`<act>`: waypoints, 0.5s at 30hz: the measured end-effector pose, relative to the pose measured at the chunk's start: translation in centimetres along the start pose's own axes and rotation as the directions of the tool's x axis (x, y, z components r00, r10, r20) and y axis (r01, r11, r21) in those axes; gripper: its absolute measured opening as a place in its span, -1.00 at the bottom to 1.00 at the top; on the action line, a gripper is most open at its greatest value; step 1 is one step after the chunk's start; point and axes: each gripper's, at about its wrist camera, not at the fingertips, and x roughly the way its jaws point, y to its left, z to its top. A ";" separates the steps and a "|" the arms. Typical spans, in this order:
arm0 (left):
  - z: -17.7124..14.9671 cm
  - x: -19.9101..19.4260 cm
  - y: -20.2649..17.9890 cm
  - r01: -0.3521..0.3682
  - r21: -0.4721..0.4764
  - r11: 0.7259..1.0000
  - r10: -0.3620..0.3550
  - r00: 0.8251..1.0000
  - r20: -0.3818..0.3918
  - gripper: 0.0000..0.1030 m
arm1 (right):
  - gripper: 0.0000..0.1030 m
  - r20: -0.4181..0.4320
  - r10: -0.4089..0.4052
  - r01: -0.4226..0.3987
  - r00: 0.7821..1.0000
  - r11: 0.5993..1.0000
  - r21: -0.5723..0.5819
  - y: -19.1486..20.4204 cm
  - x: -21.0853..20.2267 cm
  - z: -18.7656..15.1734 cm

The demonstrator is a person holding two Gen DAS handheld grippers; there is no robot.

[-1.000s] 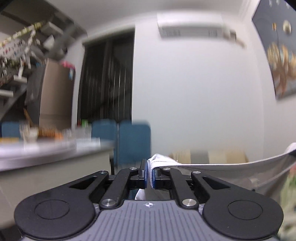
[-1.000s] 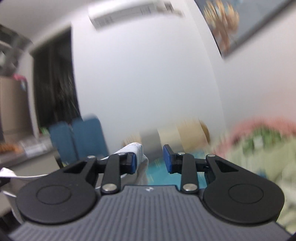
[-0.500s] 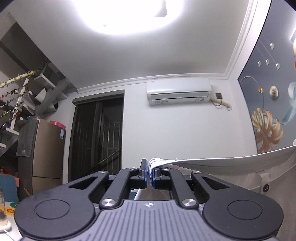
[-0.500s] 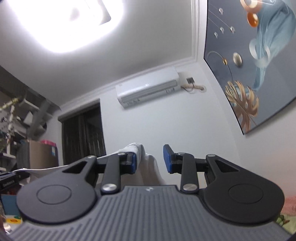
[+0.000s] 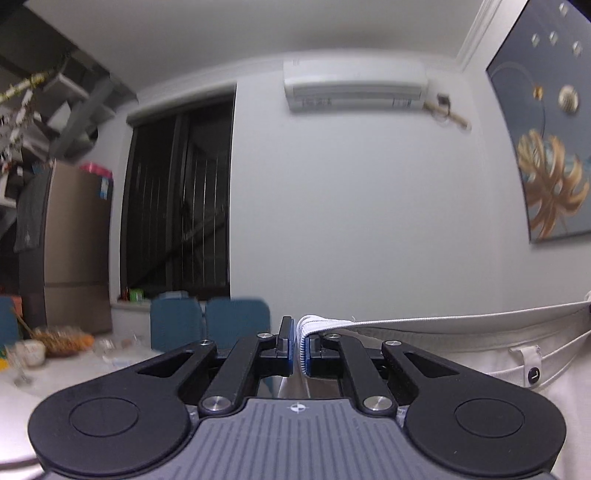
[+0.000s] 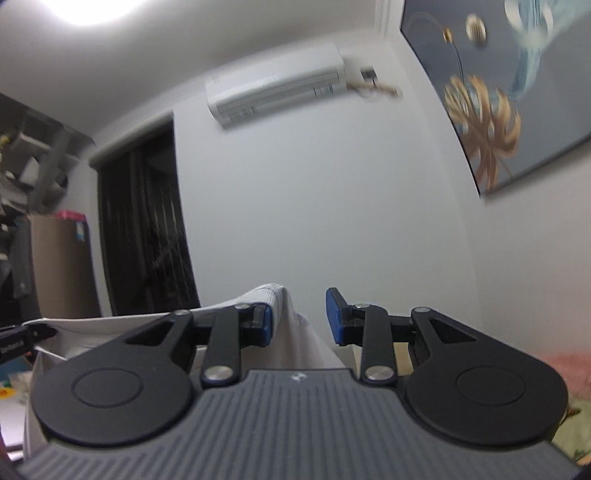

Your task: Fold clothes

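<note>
White garment (image 5: 480,354) hangs in the air, stretched between the two grippers. The left gripper (image 5: 298,349) has its blue pads pressed together on a ribbed edge of the cloth, which runs off to the right as a taut band with a small tag (image 5: 532,363) below it. The right gripper (image 6: 299,321) stands with its jaws apart; the cloth is draped over its left finger (image 6: 264,325) and falls through the gap, clear of the right finger (image 6: 334,317), so nothing is pinched there. Only the right wrist view shows the ceiling light (image 6: 81,11) and a pink cloth (image 6: 569,369) low at the right. Only the left wrist view shows the blue chairs (image 5: 210,323) and a cluttered table (image 5: 55,362). Both views take in the air conditioner (image 5: 354,86), the dark door (image 5: 177,199) and the wall painting (image 5: 550,129).
</note>
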 end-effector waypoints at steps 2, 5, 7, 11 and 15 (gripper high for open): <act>-4.3 5.4 -0.9 -0.011 -0.013 1.000 0.010 0.998 -0.057 -0.88 | -0.36 -0.056 -0.024 0.024 0.998 1.000 0.005 -1.3 4.2 -3.3; -11.3 13.5 -2.5 -0.024 -0.024 0.999 0.021 0.992 -0.122 -0.86 | -0.36 -0.145 -0.058 0.061 0.988 0.998 0.017 -3.5 11.4 -9.4; -16.9 19.1 -3.8 -0.034 -0.019 0.999 0.030 0.987 -0.160 -0.86 | -0.36 -0.188 -0.088 0.091 0.978 0.996 0.005 -5.1 16.4 -14.0; -28.4 29.8 -6.6 -0.039 0.023 0.999 0.043 0.970 -0.237 -0.80 | -0.36 -0.240 -0.128 0.126 0.962 0.992 -0.022 -8.5 26.0 -24.6; -39.3 37.5 -7.7 -0.042 0.009 0.999 0.042 0.929 -0.367 -0.80 | -0.36 -0.354 -0.154 0.142 0.923 0.988 -0.060 -12.3 34.3 -36.0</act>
